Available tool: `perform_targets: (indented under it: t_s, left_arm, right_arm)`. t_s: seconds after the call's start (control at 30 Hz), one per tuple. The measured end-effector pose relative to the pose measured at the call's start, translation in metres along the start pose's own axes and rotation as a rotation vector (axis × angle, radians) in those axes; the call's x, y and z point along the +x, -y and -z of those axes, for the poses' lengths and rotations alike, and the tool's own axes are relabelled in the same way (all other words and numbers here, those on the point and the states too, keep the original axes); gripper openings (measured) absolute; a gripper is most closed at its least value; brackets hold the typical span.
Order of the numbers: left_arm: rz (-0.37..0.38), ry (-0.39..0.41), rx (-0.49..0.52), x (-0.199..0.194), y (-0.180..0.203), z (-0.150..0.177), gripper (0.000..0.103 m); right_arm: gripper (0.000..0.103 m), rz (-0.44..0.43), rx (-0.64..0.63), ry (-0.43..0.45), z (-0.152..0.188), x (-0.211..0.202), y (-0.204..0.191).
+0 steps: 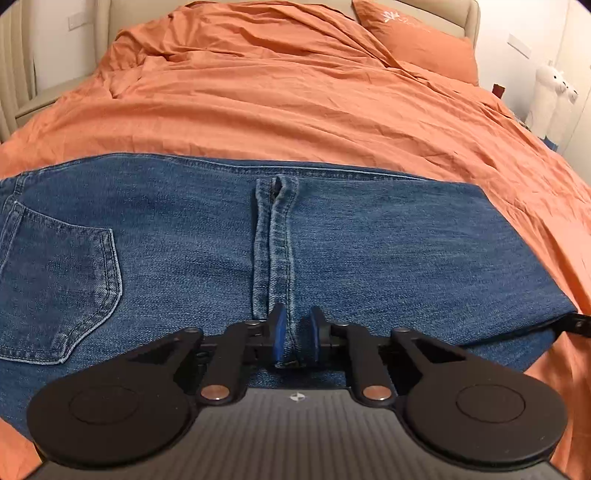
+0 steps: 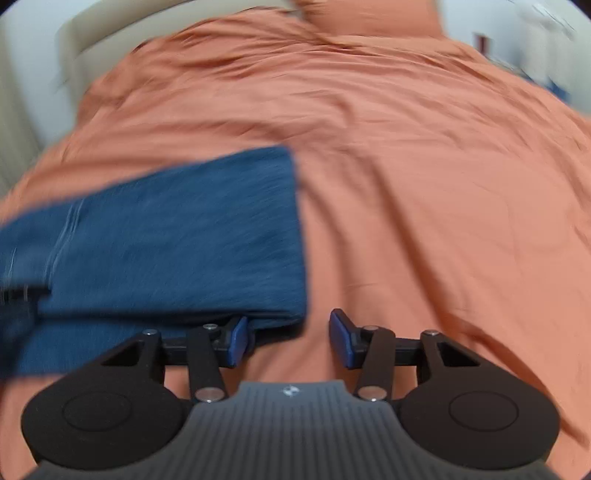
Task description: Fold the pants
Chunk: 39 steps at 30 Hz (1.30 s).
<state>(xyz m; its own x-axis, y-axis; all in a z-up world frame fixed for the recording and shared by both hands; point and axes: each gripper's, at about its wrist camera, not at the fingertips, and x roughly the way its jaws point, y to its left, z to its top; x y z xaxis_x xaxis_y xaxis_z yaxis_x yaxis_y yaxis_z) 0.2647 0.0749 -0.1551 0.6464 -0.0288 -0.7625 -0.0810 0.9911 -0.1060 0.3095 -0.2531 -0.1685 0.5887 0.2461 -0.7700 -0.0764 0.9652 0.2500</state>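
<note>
Blue denim pants [image 1: 184, 240] lie folded across an orange bed cover [image 1: 295, 103], back pocket at the left. The leg hems [image 1: 275, 229] rest on top in the middle. My left gripper [image 1: 294, 338] is shut on the near end of the hem. In the blurred right wrist view the pants' folded end [image 2: 184, 236] lies to the left. My right gripper [image 2: 290, 341] is open and empty, its left finger [image 2: 238, 341] by the pants' near corner. A bit of the right gripper [image 1: 574, 323] shows at the pants' right edge in the left wrist view.
An orange pillow [image 1: 424, 40] lies at the head of the bed against a beige headboard [image 1: 469, 18]. A white plush toy [image 1: 550, 99] stands beside the bed on the right. The wrinkled cover [image 2: 424, 203] stretches to the right of the pants.
</note>
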Motion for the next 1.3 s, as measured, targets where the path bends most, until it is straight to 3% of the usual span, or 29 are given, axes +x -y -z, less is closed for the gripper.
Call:
perform_targets:
  t_s: [0.1,0.17,0.27,0.57,0.67,0.8,0.93,1.07,1.3]
  left_arm:
    - [0.004,-0.005,-0.004,0.004,-0.005,0.0,0.01]
    - [0.019,-0.015,-0.025,0.006,-0.009,-0.001,0.008]
    - [0.035,-0.021,-0.058,0.009,-0.016,0.001,0.006]
    - [0.028,-0.03,-0.049,-0.002,-0.017,0.002,0.006]
    - [-0.053,-0.026,-0.028,-0.016,-0.018,0.004,0.023]
    - [-0.068,-0.003,-0.107,-0.042,-0.037,0.001,0.023]
    - [-0.141,0.076,-0.171,-0.075,-0.058,-0.003,0.031]
    - [-0.178,0.132,-0.371,-0.101,-0.104,-0.001,0.032]
    - [-0.221,0.272,-0.854,-0.132,-0.204,0.029,0.035]
  right_arm:
    - [0.035,-0.026,0.068,0.01,0.0,-0.006,0.012]
    - [0.018,-0.053,0.106,-0.008,0.001,-0.007,0.016]
    - [0.007,-0.026,0.104,-0.065,0.007,0.007,0.015]
    - [0.001,0.031,0.011,-0.095,0.009,0.008,0.007]
    - [0.0,0.088,-0.044,-0.083,0.01,-0.01,0.004]
    - [0.001,0.05,-0.135,-0.02,0.008,-0.036,-0.017]
    - [0.008,-0.006,-0.291,0.038,0.004,-0.051,-0.058]
    - [0.016,-0.041,-0.42,0.056,0.001,-0.052,-0.102]
    - [0.027,-0.164,-0.598,0.015,-0.015,-0.03,-0.181]
